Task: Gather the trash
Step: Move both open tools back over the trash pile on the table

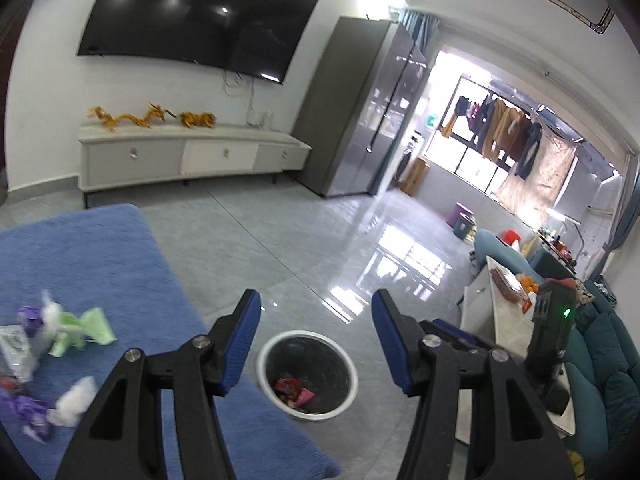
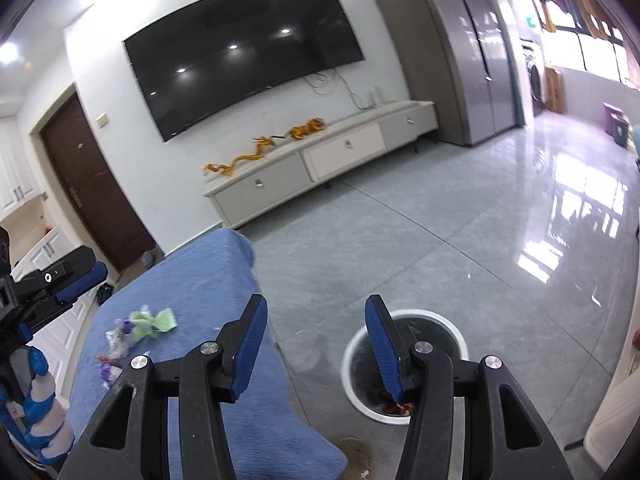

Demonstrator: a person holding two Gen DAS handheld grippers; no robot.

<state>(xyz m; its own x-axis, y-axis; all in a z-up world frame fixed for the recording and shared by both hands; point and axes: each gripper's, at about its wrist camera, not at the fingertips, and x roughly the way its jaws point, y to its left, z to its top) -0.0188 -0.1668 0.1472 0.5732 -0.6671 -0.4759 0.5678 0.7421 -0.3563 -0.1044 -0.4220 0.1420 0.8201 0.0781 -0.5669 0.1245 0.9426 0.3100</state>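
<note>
My left gripper [image 1: 316, 304] hangs open and empty over the floor, above a white-rimmed trash bin [image 1: 265, 360] with red and pink wrappers [image 1: 292, 390] at its bottom. On the blue cloth [image 1: 100, 248] to its left lie a crumpled green wrapper [image 1: 80, 330], purple scraps [image 1: 28, 412], white tissue [image 1: 74, 400] and a clear packet [image 1: 16, 352]. My right gripper [image 2: 316, 308] is open too, nothing between its blue pads, with the bin [image 2: 352, 360] just behind its right finger. The green wrapper [image 2: 156, 322] and purple scraps [image 2: 120, 336] lie to its left on the cloth.
A grey tiled floor [image 1: 280, 240] runs to a low white TV cabinet [image 1: 192, 156] under a wall television [image 1: 200, 16], with a tall grey fridge [image 1: 360, 108] beside it. A white table [image 1: 500, 340] and teal sofa [image 1: 600, 380] stand right. A gloved hand [image 2: 44, 428] shows at lower left.
</note>
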